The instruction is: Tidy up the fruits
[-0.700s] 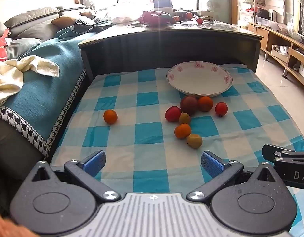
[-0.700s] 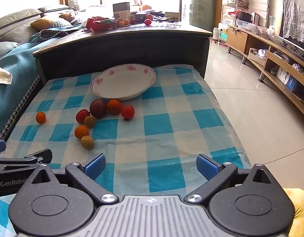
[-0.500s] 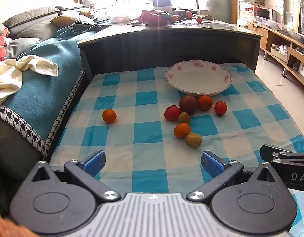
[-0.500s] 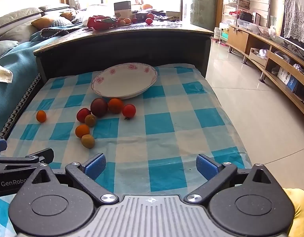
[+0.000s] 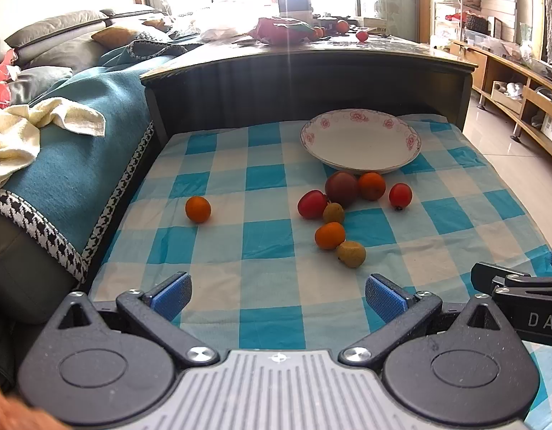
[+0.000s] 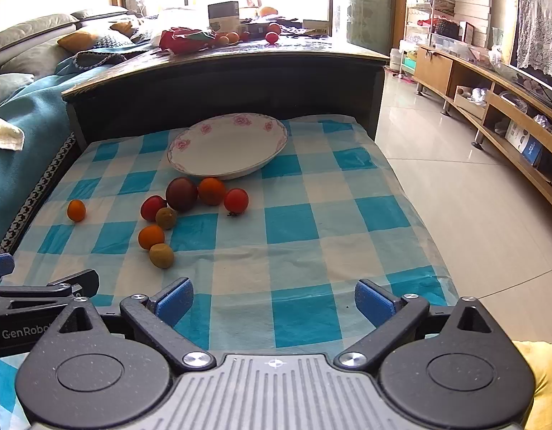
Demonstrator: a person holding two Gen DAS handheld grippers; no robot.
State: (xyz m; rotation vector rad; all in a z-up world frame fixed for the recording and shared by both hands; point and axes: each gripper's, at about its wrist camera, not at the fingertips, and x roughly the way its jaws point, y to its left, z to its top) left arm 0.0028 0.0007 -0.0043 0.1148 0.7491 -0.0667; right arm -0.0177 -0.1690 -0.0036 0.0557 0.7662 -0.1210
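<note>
Smooth round fruits (image 5: 342, 211) clustered on the blue-and-white checked cloth (image 5: 261, 240), just in front of a shallow white plate (image 5: 360, 139) with pink flowers on its rim. Among them a dark plum (image 5: 341, 188), glossy red tomatoes, dull brownish ovals. One orange (image 5: 198, 209) apart to the left. Left gripper (image 5: 277, 295) low at the near edge, ribbed blue pads spread wide, nothing between. Right gripper (image 6: 274, 295) likewise wide apart and empty. Only in the left view: crumpled cream towel (image 5: 32, 129) on the teal sofa cover. Only in the right view: glossy tiled floor (image 6: 455, 186), wooden cabinet.
</note>
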